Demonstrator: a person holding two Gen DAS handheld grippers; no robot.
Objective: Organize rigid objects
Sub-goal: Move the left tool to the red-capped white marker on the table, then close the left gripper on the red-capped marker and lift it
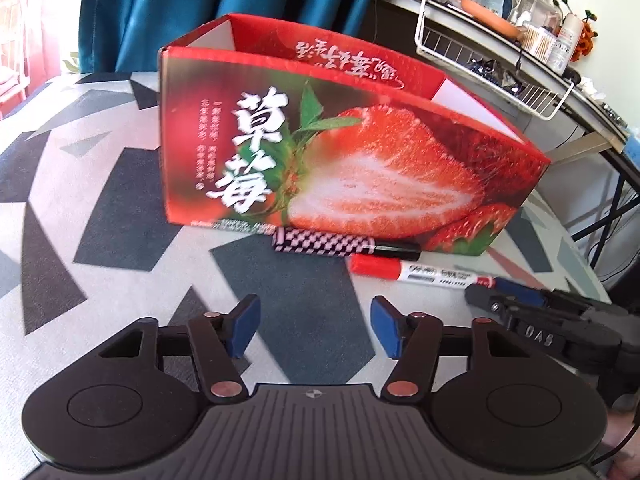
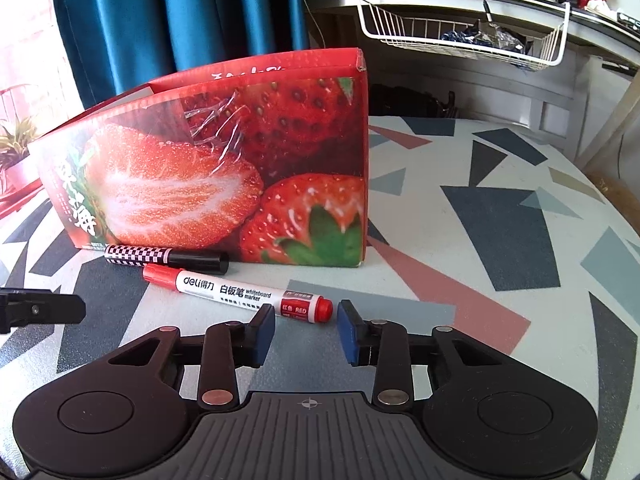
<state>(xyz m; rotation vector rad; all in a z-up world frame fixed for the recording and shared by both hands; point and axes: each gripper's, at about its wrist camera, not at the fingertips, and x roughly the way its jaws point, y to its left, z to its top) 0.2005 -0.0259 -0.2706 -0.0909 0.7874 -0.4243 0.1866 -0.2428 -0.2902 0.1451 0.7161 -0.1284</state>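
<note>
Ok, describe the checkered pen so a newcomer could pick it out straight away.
Find the big red strawberry box standing on the patterned table. Along the foot of its front face lie two pens, side by side. The checkered pen is the one nearest the box: a black-and-pink chequered barrel with a plain black cap, unlike the white whiteboard marker with red ends in front of it.

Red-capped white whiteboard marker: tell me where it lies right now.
In the right wrist view the red-capped white whiteboard marker lies flat on the patterned tabletop, just in front of the checkered black pen and the strawberry-printed cardboard box.
</note>
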